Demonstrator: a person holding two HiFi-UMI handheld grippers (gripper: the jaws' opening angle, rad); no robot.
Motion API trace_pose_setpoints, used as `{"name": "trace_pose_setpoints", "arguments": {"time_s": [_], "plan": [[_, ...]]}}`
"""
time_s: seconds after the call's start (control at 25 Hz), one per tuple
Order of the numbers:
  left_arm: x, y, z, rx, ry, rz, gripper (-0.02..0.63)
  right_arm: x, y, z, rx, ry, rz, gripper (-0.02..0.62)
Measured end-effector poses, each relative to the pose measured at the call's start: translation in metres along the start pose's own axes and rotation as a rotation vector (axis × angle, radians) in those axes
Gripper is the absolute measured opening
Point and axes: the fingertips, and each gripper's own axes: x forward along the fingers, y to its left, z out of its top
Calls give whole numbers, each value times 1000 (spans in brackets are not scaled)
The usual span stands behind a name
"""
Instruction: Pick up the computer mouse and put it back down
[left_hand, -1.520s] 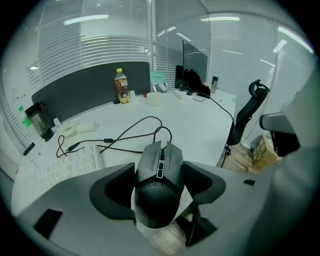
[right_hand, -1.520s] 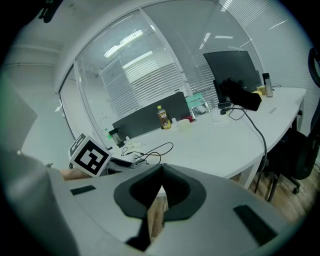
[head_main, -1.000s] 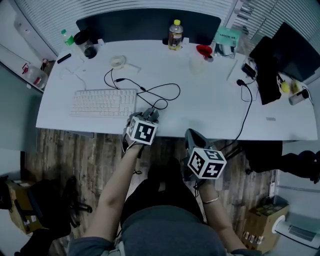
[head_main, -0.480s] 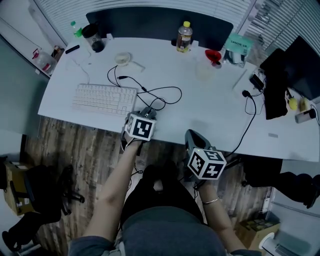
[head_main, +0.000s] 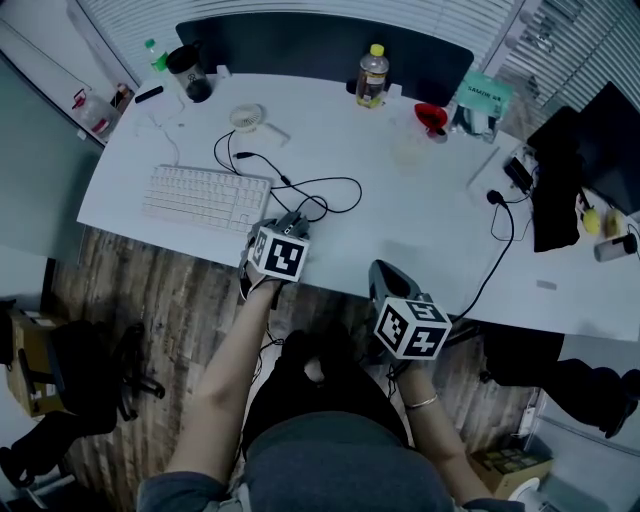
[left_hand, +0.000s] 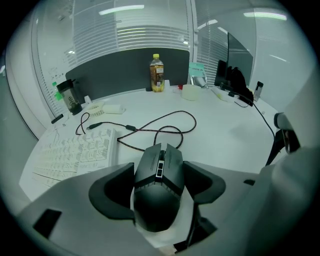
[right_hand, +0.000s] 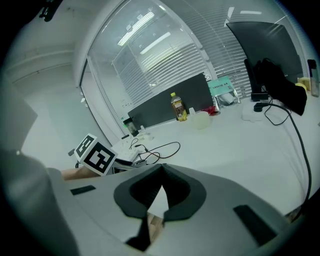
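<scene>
The black wired computer mouse (left_hand: 160, 162) sits between the two dark pads of my left gripper (left_hand: 161, 184), which is shut on its sides. In the head view the mouse (head_main: 297, 221) is at the front edge of the white table (head_main: 420, 215), just ahead of the left gripper (head_main: 284, 233). Whether the mouse rests on the table or hangs just above it, I cannot tell. Its cable (head_main: 322, 188) loops away across the table. My right gripper (head_main: 384, 277) is off the table's front edge, over the floor, shut on nothing, its jaw tips meeting (right_hand: 161, 172).
A white keyboard (head_main: 205, 197) lies left of the mouse. Along the back stand a bottle (head_main: 373, 75), a black cup (head_main: 188, 75), a small white fan (head_main: 246, 118) and a red object (head_main: 432, 117). Dark gear and cables (head_main: 560, 170) crowd the right end.
The head view has shifted a little. The left gripper stays shut on the mouse at the table's front edge, and the right gripper has not moved.
</scene>
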Motion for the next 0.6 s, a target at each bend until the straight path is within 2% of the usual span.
{"name": "trace_pose_setpoints", "arguments": {"time_s": [0.32, 0.48, 0.6], "plan": [[1, 1, 3, -44, -46, 11, 300, 6, -2, 4, -11, 12, 18, 5], [-11, 4, 12, -72, -132, 2, 299, 7, 1, 4, -24, 19, 33, 5], [-31, 5, 18, -129, -186, -12, 299, 9, 5, 3, -33, 24, 48, 5]]}}
